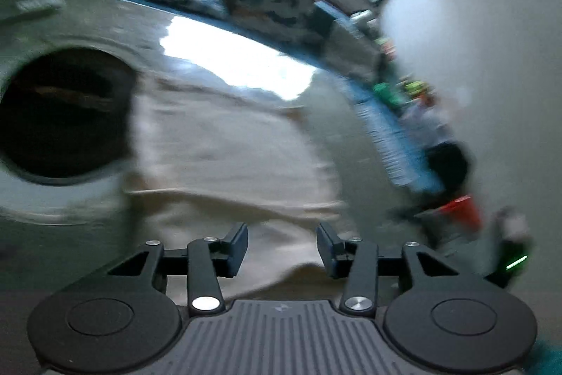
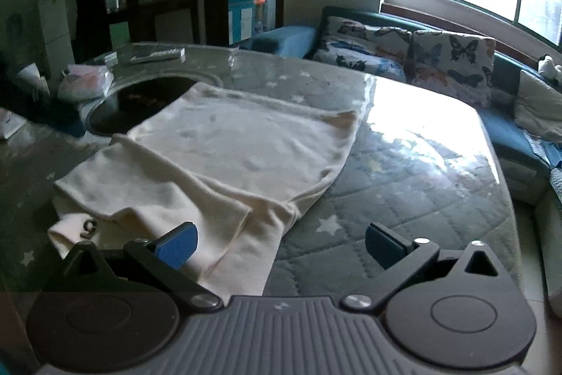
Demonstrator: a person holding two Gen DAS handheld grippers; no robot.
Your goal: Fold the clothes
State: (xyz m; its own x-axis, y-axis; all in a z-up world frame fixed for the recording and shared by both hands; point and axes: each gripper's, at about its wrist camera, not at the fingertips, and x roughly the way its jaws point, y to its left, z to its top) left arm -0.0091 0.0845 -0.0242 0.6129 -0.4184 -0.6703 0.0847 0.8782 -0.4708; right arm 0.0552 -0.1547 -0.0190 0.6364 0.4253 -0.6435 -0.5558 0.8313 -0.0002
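The left gripper (image 1: 282, 250) hangs with its jaws partly spread and nothing between them above the cream garment (image 2: 224, 157), and the right gripper (image 2: 281, 243) is spread wide and empty over the garment's near hem, close to the table's (image 2: 404, 199) near edge. The garment lies partly folded across the middle of the table, one far corner over a dark round inset (image 2: 119, 108); it looks light, limp and likely to slide on the glossy top (so a pinch at a corner or hem should serve best). Toward the sofa-side edge the top looks bare, while small clutter (image 2: 84, 81) crowds the far left corner.
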